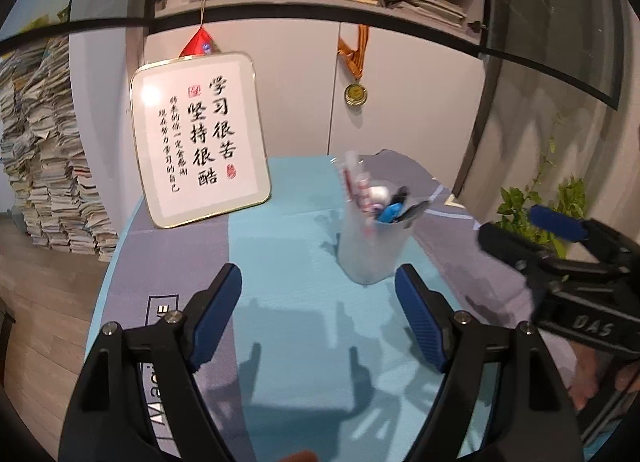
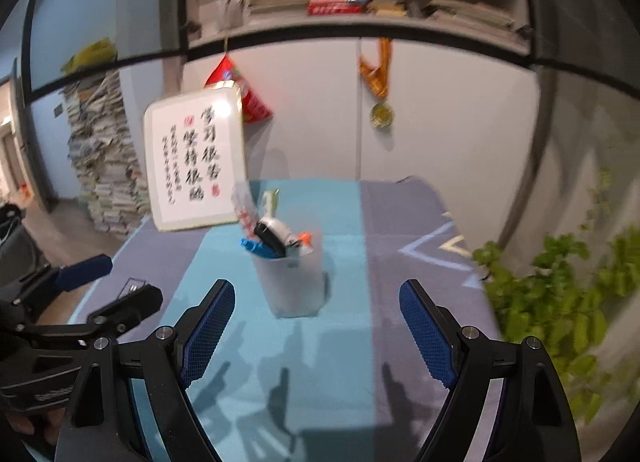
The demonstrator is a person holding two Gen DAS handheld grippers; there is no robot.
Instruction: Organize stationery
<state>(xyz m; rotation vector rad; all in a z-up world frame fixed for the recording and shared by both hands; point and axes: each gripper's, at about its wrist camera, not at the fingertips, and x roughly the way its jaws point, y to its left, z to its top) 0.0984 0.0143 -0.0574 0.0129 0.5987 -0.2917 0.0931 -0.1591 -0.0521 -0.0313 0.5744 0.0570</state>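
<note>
Two grippers: left gripper (image 1: 318,286) and right gripper (image 2: 316,302) both spread apart, empty
Cup: translucent plastic pen cup (image 1: 370,250) upright mid-table (image 1: 280,246), filled with stationery

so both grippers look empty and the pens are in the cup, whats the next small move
Probably just draw both grippers back off the table. The translucent cup stands upright with the stationery inside, the left gripper and right gripper are open with nothing between the fingers, and no loose stationery shows on the cloth.

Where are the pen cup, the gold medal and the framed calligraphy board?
pen cup (image 2: 294,286): right wrist view, front wall.
gold medal (image 1: 356,94): left wrist view, disc centre.
framed calligraphy board (image 1: 200,138): left wrist view, white face.
</note>
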